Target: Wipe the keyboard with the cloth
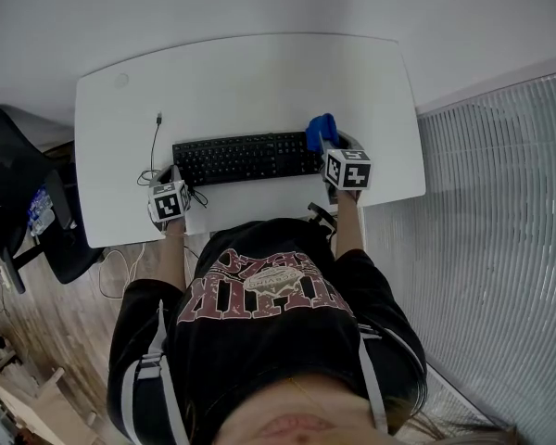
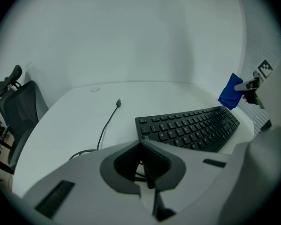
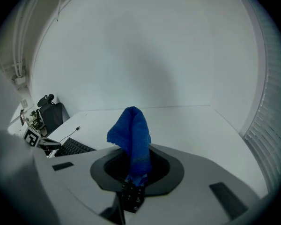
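The white desk with rounded corners (image 1: pixel 250 72) filled most of the head view, with a pale wall behind it. A black office chair with a headrest (image 1: pixel 18 184) stood off its left edge, and the left gripper view showed the chair (image 2: pixel 16 121) beside the desk too. A person in a black printed T-shirt (image 1: pixel 269 313) sat at the near edge with both forearms stretched forward. The flat black keyboard (image 1: pixel 246 158) lay across the middle of the desk, parallel to the near edge. It ran off to the right in the left gripper view (image 2: pixel 192 128), and only a corner of it (image 3: pixel 75 147) showed at the left of the right gripper view. The left gripper (image 1: pixel 176 176) sat just off the keyboard's left end. Its jaws (image 2: pixel 143 161) were drawn together to no more than a slit, with nothing plainly clamped between them. The right gripper (image 1: pixel 326 145) was at the keyboard's right end, its jaws (image 3: pixel 133 175) closed on the lower part of the blue terry cloth (image 3: pixel 131 135), which stood up out of them in a folded peak. From the head view the cloth (image 1: pixel 319 130) overlapped the keyboard's right end, and the left gripper view showed it (image 2: pixel 230 97) at the far end of the keys. Whether it touched them could not be told. A thin black cable (image 1: pixel 155 146) ran from a loose coil by the left gripper up the desk to a free plug end (image 2: pixel 118 103).
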Demonstrator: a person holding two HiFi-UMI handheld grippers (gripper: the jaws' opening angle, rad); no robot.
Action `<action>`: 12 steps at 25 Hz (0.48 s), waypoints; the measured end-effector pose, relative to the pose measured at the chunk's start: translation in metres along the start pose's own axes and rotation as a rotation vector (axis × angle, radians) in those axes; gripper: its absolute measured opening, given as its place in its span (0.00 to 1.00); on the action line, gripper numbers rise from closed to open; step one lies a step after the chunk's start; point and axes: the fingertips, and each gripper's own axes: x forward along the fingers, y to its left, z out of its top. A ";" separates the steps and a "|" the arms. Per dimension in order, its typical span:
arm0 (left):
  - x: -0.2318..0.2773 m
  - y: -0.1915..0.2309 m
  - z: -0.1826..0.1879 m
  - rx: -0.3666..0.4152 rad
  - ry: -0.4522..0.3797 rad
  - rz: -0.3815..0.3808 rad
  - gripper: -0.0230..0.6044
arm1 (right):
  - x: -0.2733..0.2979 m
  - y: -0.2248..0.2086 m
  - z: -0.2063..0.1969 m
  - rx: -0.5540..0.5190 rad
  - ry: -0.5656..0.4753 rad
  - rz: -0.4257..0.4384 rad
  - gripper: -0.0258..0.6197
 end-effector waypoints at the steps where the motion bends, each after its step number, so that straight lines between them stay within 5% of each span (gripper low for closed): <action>1: 0.001 0.001 -0.001 0.002 0.001 -0.001 0.09 | 0.002 0.011 0.004 -0.010 -0.007 0.019 0.14; 12: 0.004 0.006 -0.005 0.002 -0.009 -0.022 0.09 | 0.032 0.158 0.034 -0.127 -0.038 0.293 0.14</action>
